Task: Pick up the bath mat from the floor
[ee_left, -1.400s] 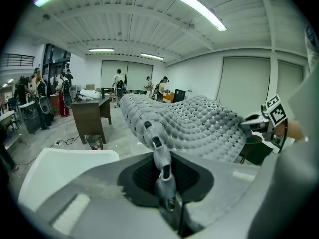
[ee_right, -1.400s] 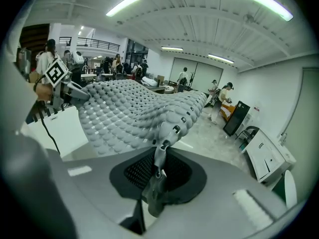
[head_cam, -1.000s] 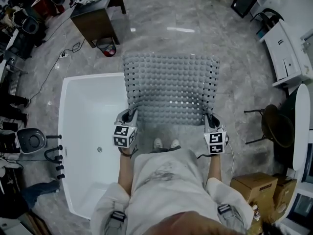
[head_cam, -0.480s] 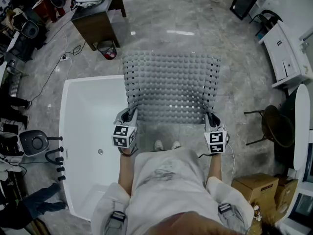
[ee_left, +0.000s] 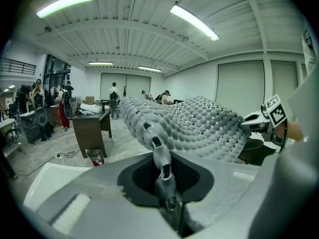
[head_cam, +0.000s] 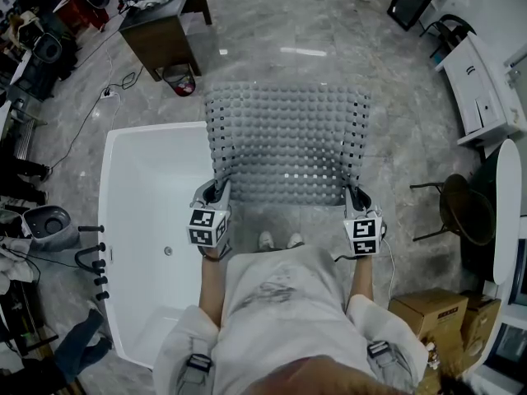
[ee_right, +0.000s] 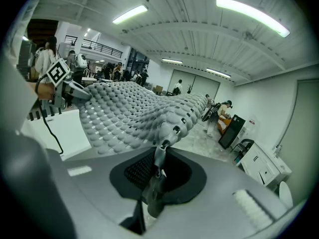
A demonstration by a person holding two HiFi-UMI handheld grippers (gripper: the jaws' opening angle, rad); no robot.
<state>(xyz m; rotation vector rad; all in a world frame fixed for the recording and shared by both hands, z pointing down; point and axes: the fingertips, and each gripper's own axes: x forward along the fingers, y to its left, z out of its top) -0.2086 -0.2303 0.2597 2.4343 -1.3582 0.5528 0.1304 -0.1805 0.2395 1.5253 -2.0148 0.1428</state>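
A grey, bumpy, perforated bath mat (head_cam: 286, 145) is stretched out in the air in front of the person, above the floor. My left gripper (head_cam: 216, 194) is shut on its near left corner, and my right gripper (head_cam: 354, 196) is shut on its near right corner. In the left gripper view the mat's (ee_left: 199, 121) corner runs down between the closed jaws of the left gripper (ee_left: 160, 158). The right gripper view shows the mat (ee_right: 134, 116) pinched the same way in the right gripper (ee_right: 159, 158).
A white bathtub (head_cam: 148, 220) lies at the left, partly under the mat's left edge. A dark desk (head_cam: 160, 31) and red bin (head_cam: 179, 79) stand behind it. A chair (head_cam: 461, 212) and cardboard boxes (head_cam: 428, 319) are at the right. The person's shoes (head_cam: 278, 241) stand below the mat.
The mat and both grippers have kept still. At the far left, a person and a round grey object have shifted about beside the tub.
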